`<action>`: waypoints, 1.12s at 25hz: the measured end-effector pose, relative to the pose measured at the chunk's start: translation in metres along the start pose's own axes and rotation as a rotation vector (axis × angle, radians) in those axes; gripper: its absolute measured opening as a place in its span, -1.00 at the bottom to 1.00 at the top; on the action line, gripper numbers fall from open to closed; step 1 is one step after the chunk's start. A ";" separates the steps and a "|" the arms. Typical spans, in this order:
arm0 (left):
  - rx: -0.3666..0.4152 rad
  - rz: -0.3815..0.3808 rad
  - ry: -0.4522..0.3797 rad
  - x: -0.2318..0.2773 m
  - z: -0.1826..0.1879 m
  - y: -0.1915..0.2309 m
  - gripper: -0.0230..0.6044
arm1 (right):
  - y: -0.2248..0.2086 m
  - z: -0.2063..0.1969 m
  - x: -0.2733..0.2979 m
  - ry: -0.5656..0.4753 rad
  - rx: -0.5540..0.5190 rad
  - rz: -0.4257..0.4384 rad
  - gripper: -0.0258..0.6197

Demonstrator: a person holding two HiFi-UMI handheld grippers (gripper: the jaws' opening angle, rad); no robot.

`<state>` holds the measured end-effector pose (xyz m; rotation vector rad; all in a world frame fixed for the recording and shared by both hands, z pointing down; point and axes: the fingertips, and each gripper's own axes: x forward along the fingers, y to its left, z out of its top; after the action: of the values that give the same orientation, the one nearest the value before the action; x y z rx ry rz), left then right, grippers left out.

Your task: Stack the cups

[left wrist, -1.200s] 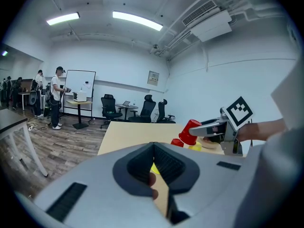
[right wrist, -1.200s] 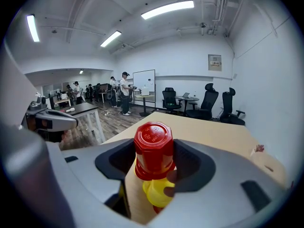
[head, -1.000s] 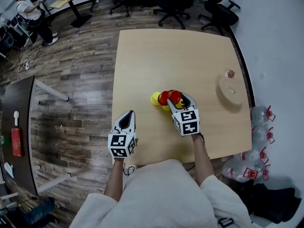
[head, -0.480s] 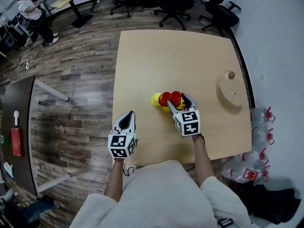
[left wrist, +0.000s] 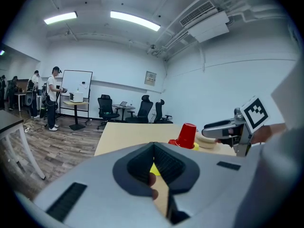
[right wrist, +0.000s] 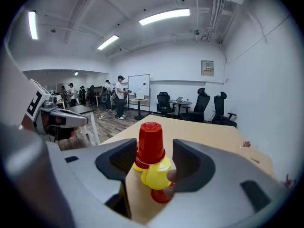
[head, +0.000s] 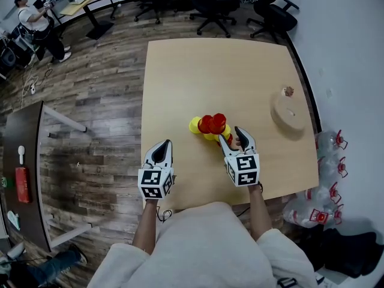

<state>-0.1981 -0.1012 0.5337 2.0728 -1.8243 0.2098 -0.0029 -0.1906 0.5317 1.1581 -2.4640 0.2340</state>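
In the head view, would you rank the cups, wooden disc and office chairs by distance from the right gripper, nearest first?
1. Cups, the closest between the right gripper's open jaws, which just closed slightly.
2. Wooden disc, right side of the table.
3. Office chairs, beyond the table.

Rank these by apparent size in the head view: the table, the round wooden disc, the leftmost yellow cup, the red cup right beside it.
1. Table.
2. Round wooden disc.
3. Leftmost yellow cup and red cup: about alike, and they overlap in the cluster, so left unranked.
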 end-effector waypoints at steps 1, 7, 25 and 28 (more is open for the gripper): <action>0.003 -0.007 0.001 0.001 0.000 -0.003 -0.90 | -0.002 -0.003 -0.006 -0.002 0.007 -0.010 -0.20; 0.018 -0.037 0.010 0.001 -0.003 -0.016 -0.90 | -0.011 -0.024 -0.035 -0.004 0.047 -0.074 -0.35; 0.045 -0.074 0.026 0.001 -0.007 -0.036 -0.90 | -0.032 -0.064 -0.071 -0.002 0.054 -0.165 -0.91; 0.044 -0.073 0.027 0.000 -0.009 -0.037 -0.90 | -0.032 -0.063 -0.071 -0.006 0.055 -0.162 -0.91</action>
<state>-0.1607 -0.0947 0.5359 2.1517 -1.7395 0.2588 0.0808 -0.1412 0.5576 1.3752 -2.3664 0.2521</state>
